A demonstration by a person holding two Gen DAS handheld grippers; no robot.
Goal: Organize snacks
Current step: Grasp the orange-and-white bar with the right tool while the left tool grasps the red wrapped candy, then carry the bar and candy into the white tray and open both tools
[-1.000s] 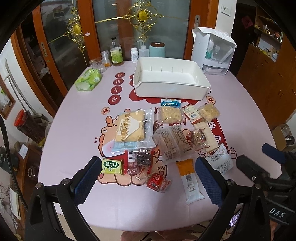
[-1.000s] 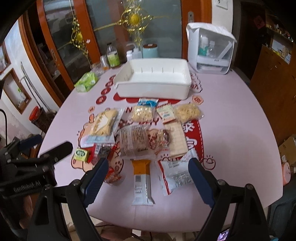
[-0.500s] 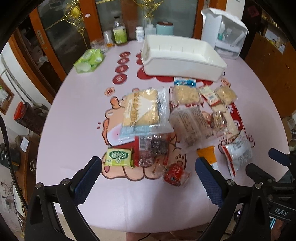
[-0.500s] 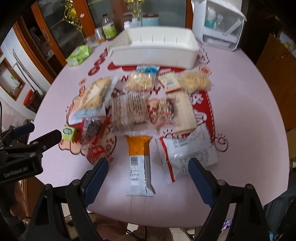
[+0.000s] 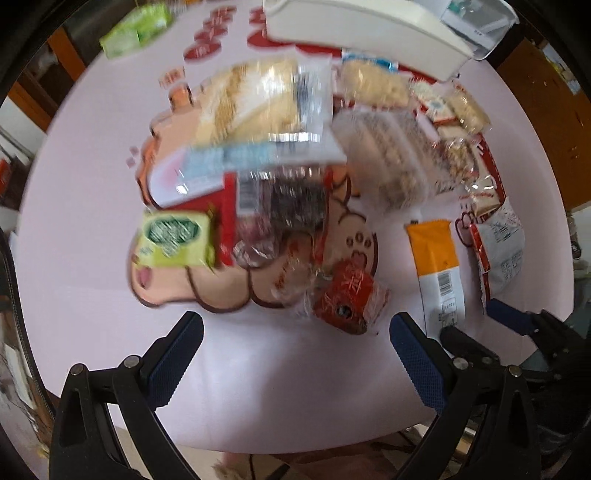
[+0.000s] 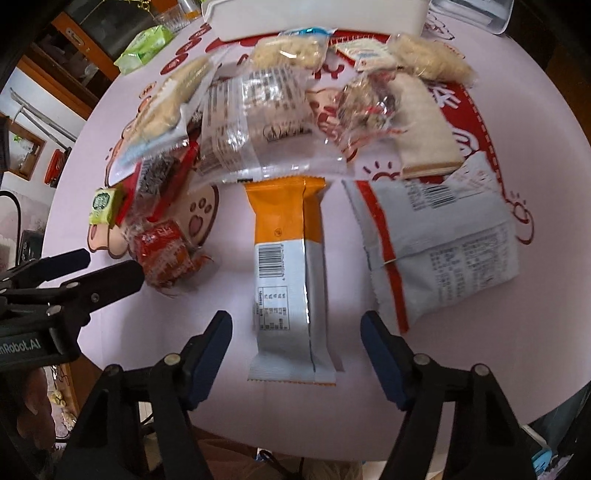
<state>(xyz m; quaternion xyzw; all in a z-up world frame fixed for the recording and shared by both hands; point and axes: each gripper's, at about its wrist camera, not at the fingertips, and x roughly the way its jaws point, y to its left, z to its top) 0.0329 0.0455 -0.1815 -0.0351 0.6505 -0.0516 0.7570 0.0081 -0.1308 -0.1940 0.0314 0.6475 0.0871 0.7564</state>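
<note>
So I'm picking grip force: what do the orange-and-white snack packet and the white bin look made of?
Orange-and-white snack packet: looks like thin printed plastic film with a slight sheen, a back seam and crimped ends. White bin: probably rigid moulded plastic, smooth and matte, though blurred here.

White lettering ending "nRobot.AI" stands on the black body of the left hand-held gripper (image 6: 107, 267); packet print is too blurred.

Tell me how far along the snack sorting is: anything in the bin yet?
Nothing looks done: all the snacks in view lie on the table, in front of the white bin, whose inside is out of view. In hand: the right gripper, its jaws just closing, straddles the orange and white bar without gripping it; the left gripper is open near the red snack. Left: every packet.
</note>
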